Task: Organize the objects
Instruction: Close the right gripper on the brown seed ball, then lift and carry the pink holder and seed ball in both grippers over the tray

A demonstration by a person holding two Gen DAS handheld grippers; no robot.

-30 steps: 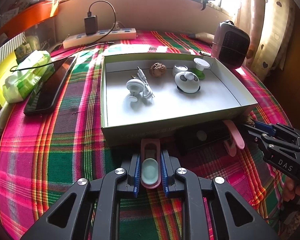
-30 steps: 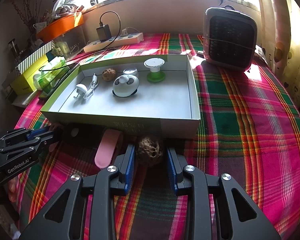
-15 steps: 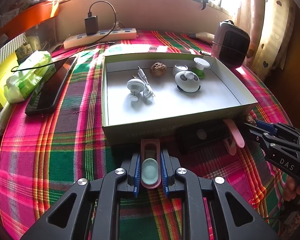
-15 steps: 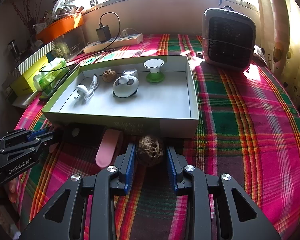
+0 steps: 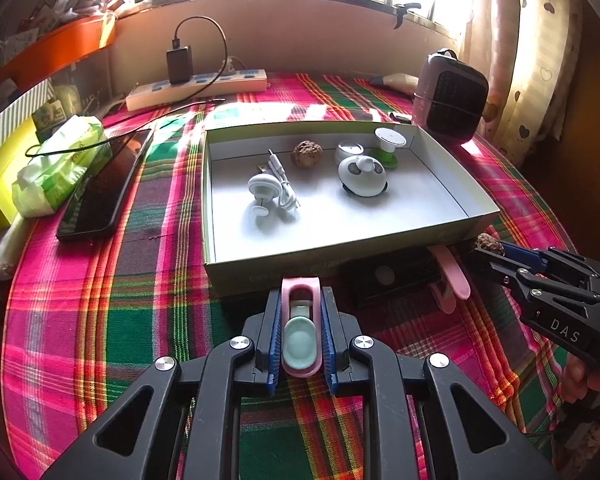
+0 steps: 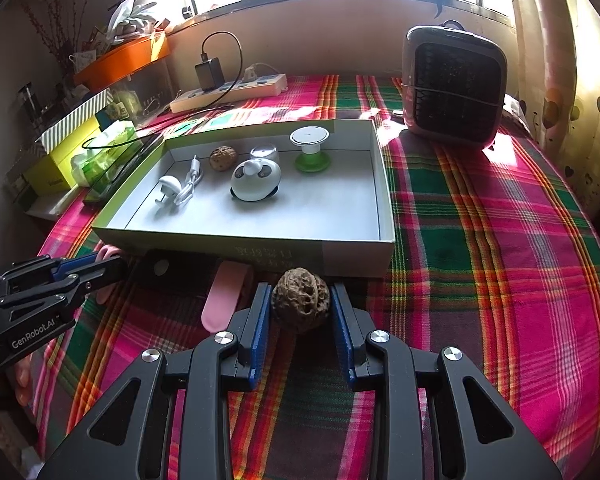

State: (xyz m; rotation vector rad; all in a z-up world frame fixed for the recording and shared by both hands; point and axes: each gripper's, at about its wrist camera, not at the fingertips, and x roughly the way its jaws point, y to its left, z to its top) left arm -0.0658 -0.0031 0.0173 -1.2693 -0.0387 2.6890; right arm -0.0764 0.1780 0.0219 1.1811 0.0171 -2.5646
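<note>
My left gripper [image 5: 300,300] is shut on a pink clip with a mint pad [image 5: 299,332], held in front of the green-sided box [image 5: 340,248]. My right gripper [image 6: 300,292] is shut on a brown walnut [image 6: 301,305] just before the box's near wall [image 6: 260,246]. In the box lie a white cable with charger [image 5: 272,192], a second walnut [image 5: 307,153], a white panda-shaped gadget [image 5: 362,176], a small round tin [image 5: 349,151] and a green-and-white spool [image 5: 389,145]. A black device [image 5: 388,276] and a pink clip [image 5: 450,276] lie against the box front.
A black phone [image 5: 100,192] and a green tissue pack [image 5: 56,168] lie left of the box. A power strip with charger [image 5: 196,84] sits at the back. A small heater [image 6: 454,84] stands back right. The plaid cloth [image 6: 480,240] covers the table.
Both grippers have lifted slightly with their loads; the box and its contents sit a little lower in both views. Nothing was let go.
</note>
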